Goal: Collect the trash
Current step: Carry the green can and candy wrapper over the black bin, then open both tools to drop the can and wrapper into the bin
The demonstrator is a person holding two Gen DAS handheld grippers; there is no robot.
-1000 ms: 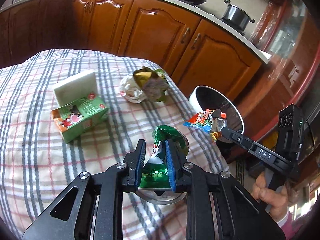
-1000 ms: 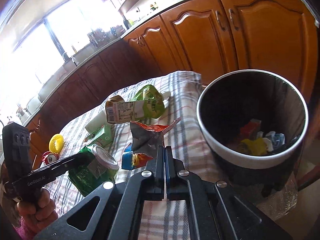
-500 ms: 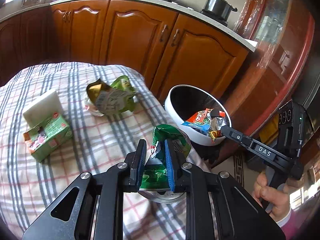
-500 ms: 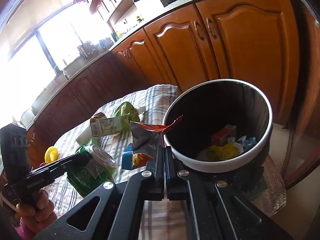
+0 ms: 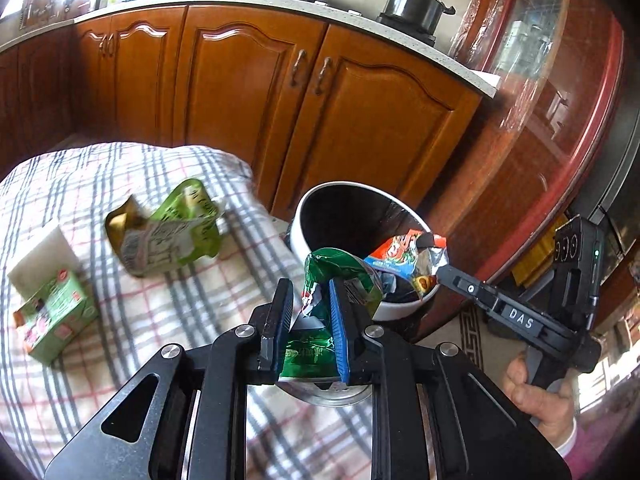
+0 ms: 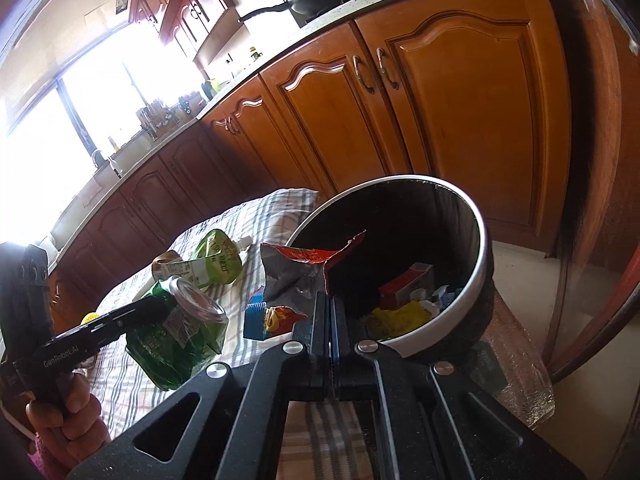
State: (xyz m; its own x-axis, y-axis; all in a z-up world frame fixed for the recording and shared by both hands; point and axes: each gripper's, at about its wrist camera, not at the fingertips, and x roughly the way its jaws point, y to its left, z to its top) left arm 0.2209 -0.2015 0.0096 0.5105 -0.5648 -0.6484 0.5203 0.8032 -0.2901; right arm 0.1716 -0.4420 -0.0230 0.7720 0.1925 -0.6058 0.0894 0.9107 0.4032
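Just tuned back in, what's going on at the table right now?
A person is clearing trash with a gripper in each hand. The left gripper is shut on a green wrapper, and the right gripper is shut on a red snack bag. Both are held near the rim of the bin, which already has trash inside. A green pouch and a small carton lie on the checked cloth.

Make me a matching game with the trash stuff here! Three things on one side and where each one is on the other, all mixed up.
Things:
1. green wrapper
2. red snack bag
3. juice carton

Places:
A. lying on the checked cloth
B. pinched in the right gripper
C. pinched in the left gripper

Pairs: 1-C, 2-B, 3-A
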